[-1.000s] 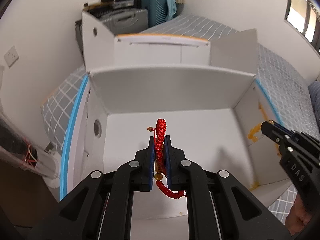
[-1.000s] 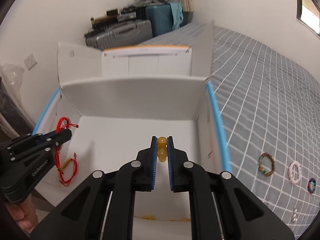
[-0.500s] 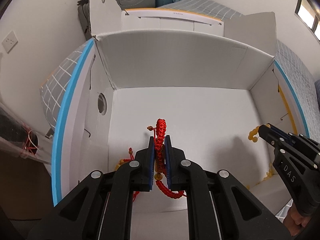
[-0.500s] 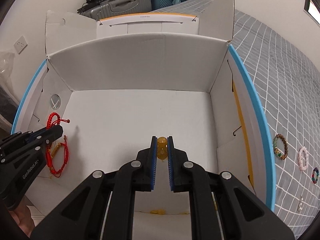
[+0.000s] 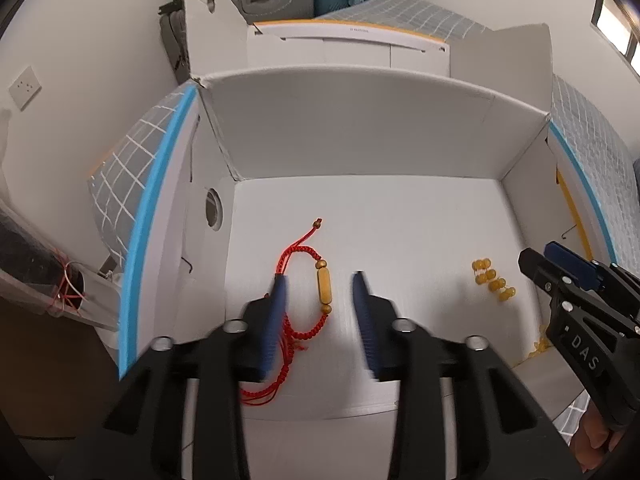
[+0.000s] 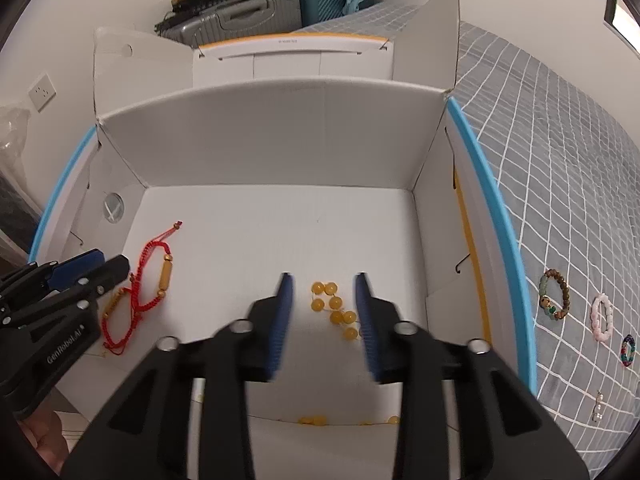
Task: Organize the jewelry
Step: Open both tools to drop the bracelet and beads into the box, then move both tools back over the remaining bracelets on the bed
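Observation:
A red cord bracelet (image 5: pixel 308 292) with a tan tube bead lies on the floor of the white cardboard box (image 5: pixel 360 152). My left gripper (image 5: pixel 320 280) is open above it, empty. A yellow bead bracelet (image 6: pixel 334 310) lies on the box floor between the open fingers of my right gripper (image 6: pixel 324 280), also empty. The red bracelet also shows in the right wrist view (image 6: pixel 154 276), the yellow beads in the left wrist view (image 5: pixel 492 278). Each gripper shows at the edge of the other's view.
The box (image 6: pixel 280 136) has blue-edged side walls and raised flaps and sits on a grey checked bed (image 6: pixel 560 160). Several more bracelets (image 6: pixel 554 294) lie on the bed to the right. Suitcases (image 6: pixel 248 12) stand behind against the wall.
Both grippers have lowered into the box and opened. The red bracelet and the yellow bead bracelet have dropped from the jaws onto the box floor.

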A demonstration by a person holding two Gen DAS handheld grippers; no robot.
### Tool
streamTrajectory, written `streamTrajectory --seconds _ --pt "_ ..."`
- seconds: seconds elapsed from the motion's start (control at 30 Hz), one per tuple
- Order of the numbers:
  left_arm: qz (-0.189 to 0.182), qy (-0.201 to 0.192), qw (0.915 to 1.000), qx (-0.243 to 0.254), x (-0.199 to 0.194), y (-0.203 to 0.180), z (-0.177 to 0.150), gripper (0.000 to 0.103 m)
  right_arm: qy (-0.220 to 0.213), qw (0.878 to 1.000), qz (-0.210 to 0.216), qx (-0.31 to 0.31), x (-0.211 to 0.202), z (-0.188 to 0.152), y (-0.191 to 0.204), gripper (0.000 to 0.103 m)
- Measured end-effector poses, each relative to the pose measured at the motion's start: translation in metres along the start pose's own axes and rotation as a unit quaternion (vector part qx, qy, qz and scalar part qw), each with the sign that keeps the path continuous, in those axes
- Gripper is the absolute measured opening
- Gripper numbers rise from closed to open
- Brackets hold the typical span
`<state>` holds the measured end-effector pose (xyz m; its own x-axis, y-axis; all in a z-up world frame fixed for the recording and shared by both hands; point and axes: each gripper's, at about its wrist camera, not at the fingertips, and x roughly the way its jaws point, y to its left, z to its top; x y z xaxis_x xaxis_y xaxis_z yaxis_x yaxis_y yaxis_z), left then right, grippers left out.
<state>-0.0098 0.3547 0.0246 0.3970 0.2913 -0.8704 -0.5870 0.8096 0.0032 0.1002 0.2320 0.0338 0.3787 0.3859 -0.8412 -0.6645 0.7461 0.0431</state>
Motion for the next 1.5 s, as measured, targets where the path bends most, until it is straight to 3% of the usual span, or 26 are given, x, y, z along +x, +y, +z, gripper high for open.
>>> streamTrajectory --seconds 0.07,0.2,0.5,0.67,1.07,1.5 --pt "0.001 -0.006 1.0 -0.004 -0.004 0.001 0.0 0.053 -0.006 1.0 -0.001 -0.003 -0.005 0.001 0.0 0.043" --pt "0.004 -0.026 0.9996 -0.008 -0.017 0.002 0.001 0.064 -0.027 1.0 0.006 -0.004 -0.021 0.001 -0.001 0.067" --pt "0.013 -0.072 0.9972 -0.015 -0.043 -0.002 0.003 0.091 -0.06 0.998 -0.001 0.003 -0.05 0.001 -0.012 0.09" --pt "0.003 -0.085 0.9963 -0.01 -0.055 -0.011 0.005 0.097 -0.071 0.997 -0.004 0.014 -0.063 0.002 -0.025 0.095" --pt "-0.023 -0.104 0.994 0.022 -0.075 -0.06 0.01 0.097 -0.103 0.993 -0.041 0.05 -0.103 -0.001 -0.086 0.095" --pt "-0.076 -0.112 0.9868 0.089 -0.08 -0.16 0.017 0.097 -0.115 0.98 -0.109 0.121 -0.14 -0.029 -0.196 0.095"
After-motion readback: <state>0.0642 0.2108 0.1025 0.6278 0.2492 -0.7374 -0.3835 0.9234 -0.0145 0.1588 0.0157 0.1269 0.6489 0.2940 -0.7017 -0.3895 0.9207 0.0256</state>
